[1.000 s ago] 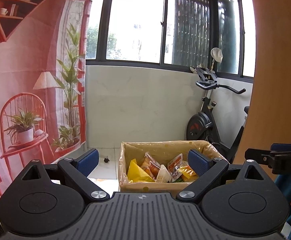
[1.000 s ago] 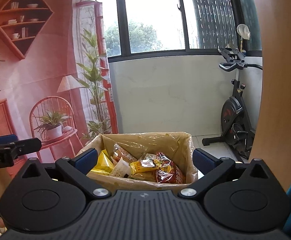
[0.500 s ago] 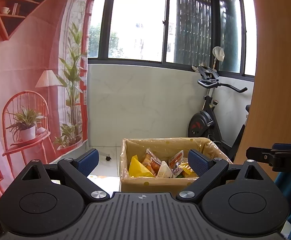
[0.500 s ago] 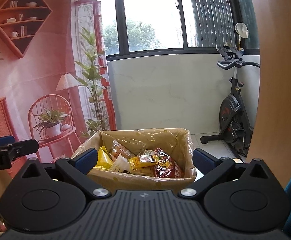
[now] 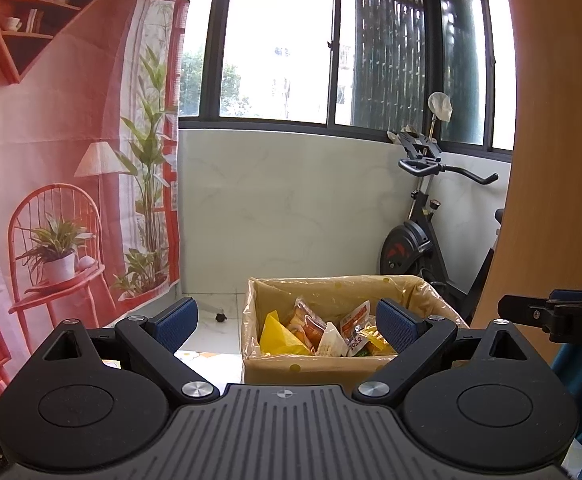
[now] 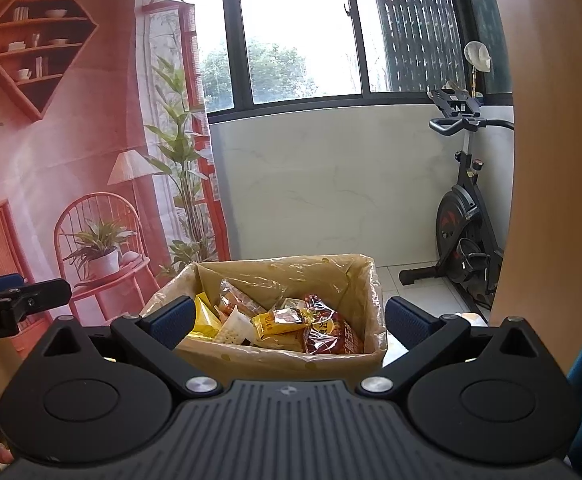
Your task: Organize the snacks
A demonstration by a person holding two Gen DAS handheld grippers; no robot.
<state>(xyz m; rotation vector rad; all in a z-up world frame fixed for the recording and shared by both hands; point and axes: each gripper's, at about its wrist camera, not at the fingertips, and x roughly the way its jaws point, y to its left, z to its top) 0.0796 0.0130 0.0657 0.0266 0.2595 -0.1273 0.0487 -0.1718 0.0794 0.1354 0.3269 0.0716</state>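
Note:
A cardboard box (image 5: 315,368) lined with clear plastic stands ahead, filled with several snack packets: a yellow bag (image 5: 279,334), a white cracker pack (image 5: 331,342), a red-and-white sachet (image 5: 357,320). In the right wrist view the same box (image 6: 275,360) shows a yellow packet (image 6: 281,322) and a red packet (image 6: 333,334). My left gripper (image 5: 287,326) is open and empty, short of the box. My right gripper (image 6: 287,322) is open too, with nothing held. Each gripper's side shows at the edge of the other's view.
An exercise bike (image 5: 423,236) stands at the back right by the white wall. A red printed backdrop (image 5: 59,152) hangs on the left. A wooden panel (image 5: 551,140) fills the right edge. Tiled floor (image 5: 215,328) lies left of the box.
Both views have dipped and drawn slightly nearer the box, which sits a little higher in frame. Both grippers stay open and empty.

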